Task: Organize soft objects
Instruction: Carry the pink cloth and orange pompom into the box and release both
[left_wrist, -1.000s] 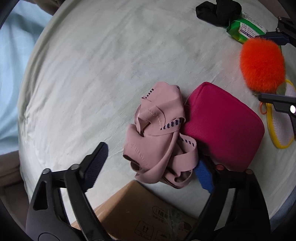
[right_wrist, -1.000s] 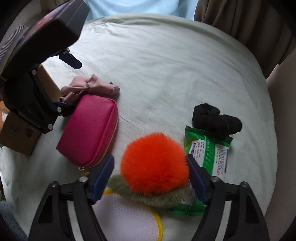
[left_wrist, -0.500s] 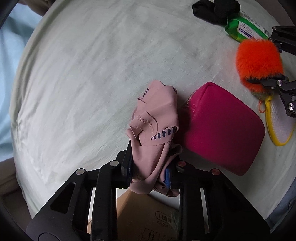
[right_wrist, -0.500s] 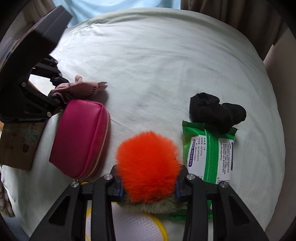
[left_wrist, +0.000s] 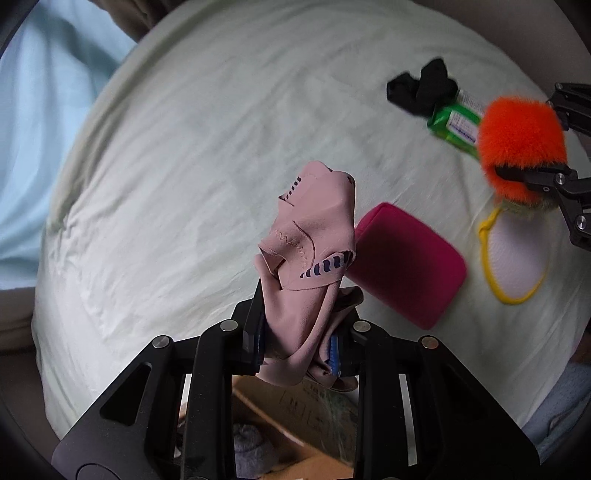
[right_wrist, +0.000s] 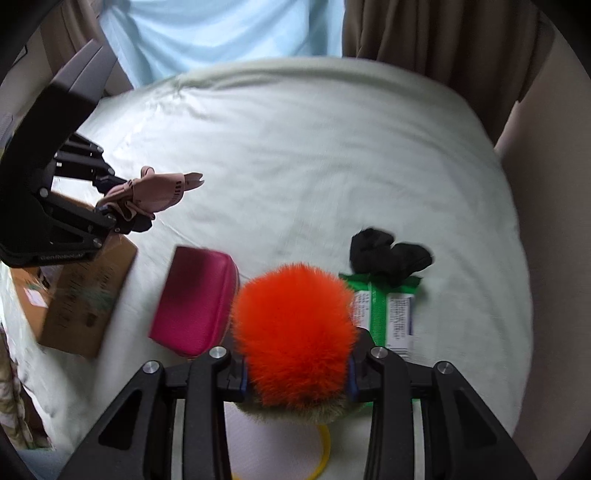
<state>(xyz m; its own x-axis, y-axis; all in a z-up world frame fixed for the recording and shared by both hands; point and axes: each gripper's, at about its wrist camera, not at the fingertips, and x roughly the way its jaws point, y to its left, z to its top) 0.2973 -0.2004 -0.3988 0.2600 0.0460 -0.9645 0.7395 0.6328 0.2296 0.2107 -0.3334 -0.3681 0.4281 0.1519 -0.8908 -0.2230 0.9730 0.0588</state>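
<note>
Pink cloth (left_wrist: 308, 258), crumpled, navy dashes at hem, pinched between left gripper (left_wrist: 297, 343) jaws, raised off bed (left_wrist: 192, 155) above box (left_wrist: 295, 435). Right gripper (right_wrist: 295, 373) clamps orange pompom (right_wrist: 295, 332), lifted over yellow-rimmed mesh (left_wrist: 515, 254). Left view alone shows grey item inside box. Magenta pouch (right_wrist: 195, 299) near bed's front edge; black cloth (right_wrist: 388, 254) overlaps green pack (right_wrist: 384, 310).

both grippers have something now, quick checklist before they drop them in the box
1. Left gripper shut on pink garment: ok.
2. Right gripper shut on orange pom-pom: ok.
3. Pink garment lifted off the bedsheet: ok.
4. Cardboard box open on top: ok; a grey item already lies inside.
5. Room left in the box: cannot tell.
6. Garment's loose end clear of the magenta pouch: cannot tell.
</note>
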